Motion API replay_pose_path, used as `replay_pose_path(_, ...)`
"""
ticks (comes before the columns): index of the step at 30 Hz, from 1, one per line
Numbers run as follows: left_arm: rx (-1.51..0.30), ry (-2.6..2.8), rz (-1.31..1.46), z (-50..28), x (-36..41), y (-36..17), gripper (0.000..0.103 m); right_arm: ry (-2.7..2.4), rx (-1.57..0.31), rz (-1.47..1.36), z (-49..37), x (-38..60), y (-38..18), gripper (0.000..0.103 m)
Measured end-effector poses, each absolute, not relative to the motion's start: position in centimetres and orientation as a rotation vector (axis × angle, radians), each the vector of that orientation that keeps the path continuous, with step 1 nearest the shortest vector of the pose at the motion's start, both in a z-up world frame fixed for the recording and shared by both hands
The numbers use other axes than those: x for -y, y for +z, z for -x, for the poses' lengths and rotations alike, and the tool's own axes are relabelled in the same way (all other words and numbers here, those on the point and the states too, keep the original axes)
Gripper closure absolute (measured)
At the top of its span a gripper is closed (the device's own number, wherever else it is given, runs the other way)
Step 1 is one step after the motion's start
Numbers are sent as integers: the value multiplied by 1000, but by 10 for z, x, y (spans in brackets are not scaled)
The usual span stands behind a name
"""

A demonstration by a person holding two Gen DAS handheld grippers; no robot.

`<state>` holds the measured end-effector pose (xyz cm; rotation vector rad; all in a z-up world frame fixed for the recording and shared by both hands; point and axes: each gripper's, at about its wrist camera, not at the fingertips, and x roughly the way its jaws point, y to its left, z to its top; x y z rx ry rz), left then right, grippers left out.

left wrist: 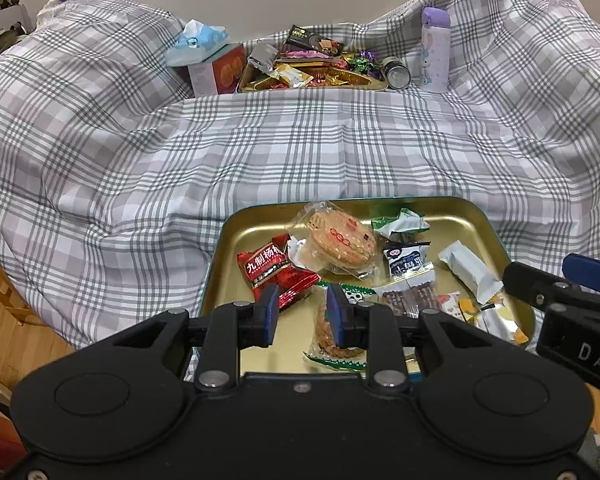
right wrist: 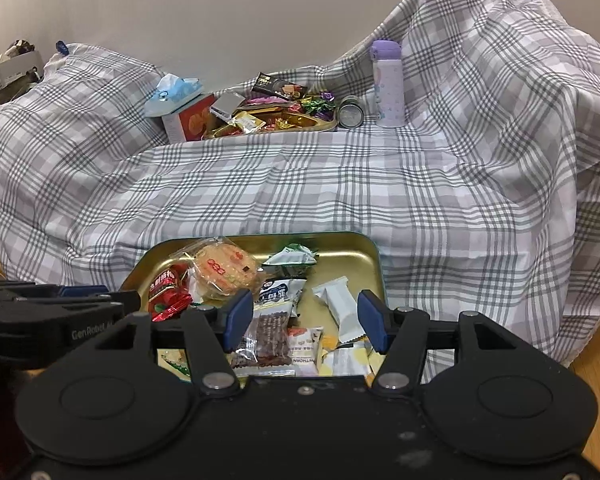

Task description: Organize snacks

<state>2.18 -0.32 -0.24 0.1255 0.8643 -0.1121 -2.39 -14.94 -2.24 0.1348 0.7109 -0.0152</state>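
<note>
Snacks in gold tin (left wrist: 480, 216): right tongs (right wrist: 306, 320) nearer, wide open, empty, probably above brown packet (right wrist: 270, 334), long axis pointing away; left tongs (left wrist: 302, 314) half-open, empty.

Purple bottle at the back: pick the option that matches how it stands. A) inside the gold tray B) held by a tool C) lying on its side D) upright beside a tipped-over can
D: the purple bottle stands upright on the checked cloth, with the can lying on its side just beside it.

We see a checked sheet (left wrist: 260, 152), a purple flask (left wrist: 435, 50) upright beside a tipped can (left wrist: 397, 73), and a tissue pack (left wrist: 198, 42) atop a box (left wrist: 216, 70).
</note>
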Motion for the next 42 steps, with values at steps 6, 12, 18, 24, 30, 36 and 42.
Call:
replay_pose_path(6,-864,-112,-123,-22,3,-2,66,-18,-716,-139,23,150,-23,42)
replay_pose_path(12,-865,-119,-121,-22,3,-1,66,-16,-715,-136,24,149,-23,42)
replay_pose_path(18,-865,-115,-118,-22,4,-1,66,-12,-713,-133,24,148,-22,42)
replay_pose_path(24,-867,-115,-118,-22,4,0,66,-12,-713,-132,24,147,-22,42)
replay_pose_path(30,-868,-114,-117,-22,4,0,66,-11,-713,-132,24,147,-22,42)
replay_pose_path(36,-873,-112,-115,-22,3,-2,66,-11,-713,-132,24,146,-22,42)
replay_pose_path(42,-876,-115,-119,-22,4,-2,66,-12,-713,-132,24,146,-22,42)
